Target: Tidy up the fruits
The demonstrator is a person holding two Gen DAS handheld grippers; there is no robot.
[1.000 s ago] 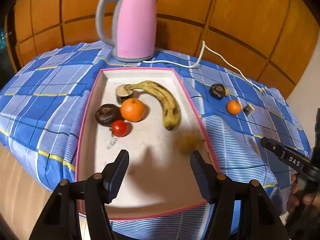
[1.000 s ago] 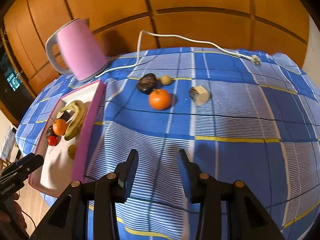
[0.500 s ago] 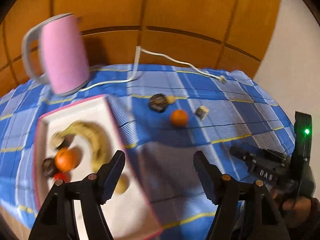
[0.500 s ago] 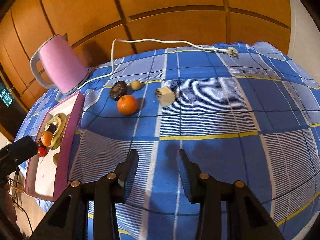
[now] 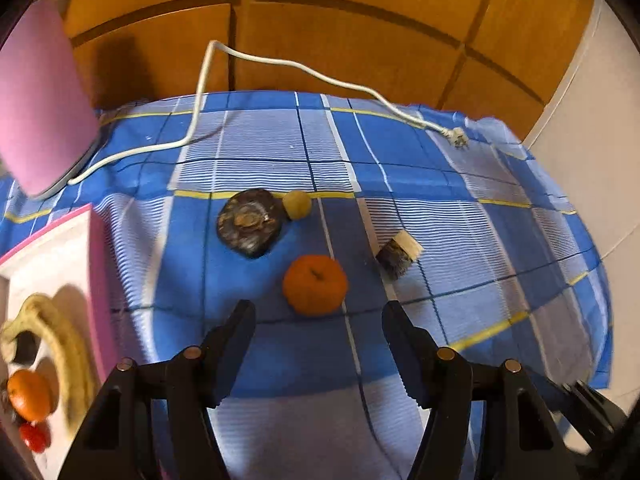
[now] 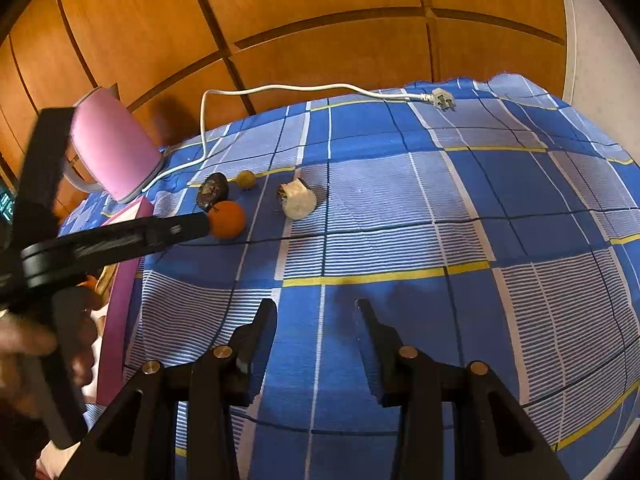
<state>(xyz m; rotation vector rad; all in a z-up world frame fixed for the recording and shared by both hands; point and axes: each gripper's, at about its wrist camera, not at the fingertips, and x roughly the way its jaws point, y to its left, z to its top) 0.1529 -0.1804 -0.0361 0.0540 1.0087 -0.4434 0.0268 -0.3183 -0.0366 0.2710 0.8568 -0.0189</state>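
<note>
An orange [image 5: 315, 285] lies on the blue checked cloth, just beyond my open, empty left gripper [image 5: 318, 322]. Behind it sit a dark round fruit [image 5: 249, 222], a small yellow-green fruit [image 5: 297, 205] and a cut stub piece [image 5: 397, 253]. The pink-rimmed white tray [image 5: 96, 264] at the left holds a banana [image 5: 60, 344], another orange [image 5: 29, 394] and a red tomato [image 5: 35, 436]. In the right wrist view the left gripper's finger [image 6: 120, 236] reaches up to the orange [image 6: 228, 219]. My right gripper [image 6: 316, 316] is open and empty over bare cloth.
A pink kettle [image 5: 40, 104] stands at the back left, its white cord [image 5: 320, 76] and plug [image 5: 458, 138] trailing across the cloth's far edge. Wooden wall panels rise behind. The cloth drops off at the right edge beside a white wall.
My left gripper has swung right from over the tray and come up close to the loose orange. The right gripper has shifted slightly; the left gripper now shows in its view.
</note>
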